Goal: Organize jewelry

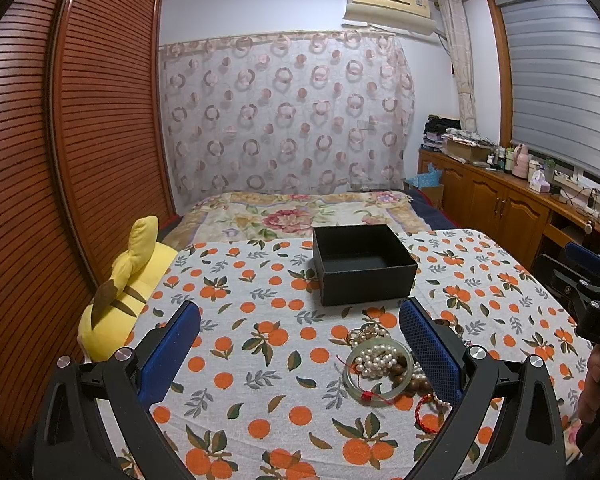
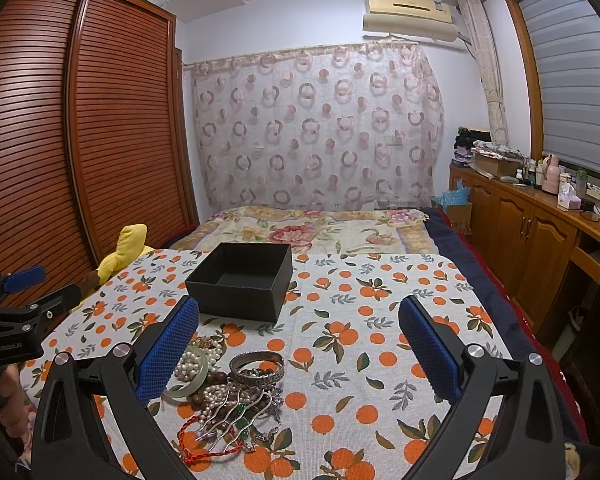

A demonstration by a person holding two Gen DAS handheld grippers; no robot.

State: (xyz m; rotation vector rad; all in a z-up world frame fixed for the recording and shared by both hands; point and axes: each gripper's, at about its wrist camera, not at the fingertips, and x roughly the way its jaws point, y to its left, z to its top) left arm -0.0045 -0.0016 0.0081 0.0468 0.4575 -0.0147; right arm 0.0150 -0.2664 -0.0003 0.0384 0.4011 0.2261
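Note:
A pile of jewelry (image 1: pixel 384 364) lies on the orange-print tablecloth (image 1: pixel 260 360): a pale jade bangle (image 1: pixel 400 388), pearl strands, brown wooden beads and a red cord. In the right wrist view the pile (image 2: pixel 228 396) also shows a silver bangle (image 2: pixel 257 368) and silver hairpins. An open, empty black box (image 1: pixel 362 264) stands behind the pile; it also shows in the right wrist view (image 2: pixel 242 280). My left gripper (image 1: pixel 300 352) is open and empty, the pile beside its right finger. My right gripper (image 2: pixel 300 352) is open and empty, the pile beside its left finger.
A yellow plush toy (image 1: pixel 116 300) lies at the table's left edge. A bed with a floral blanket (image 1: pixel 300 212) is behind the table. A louvred wooden wardrobe (image 1: pixel 60 140) stands at the left, wooden cabinets (image 1: pixel 500 200) at the right.

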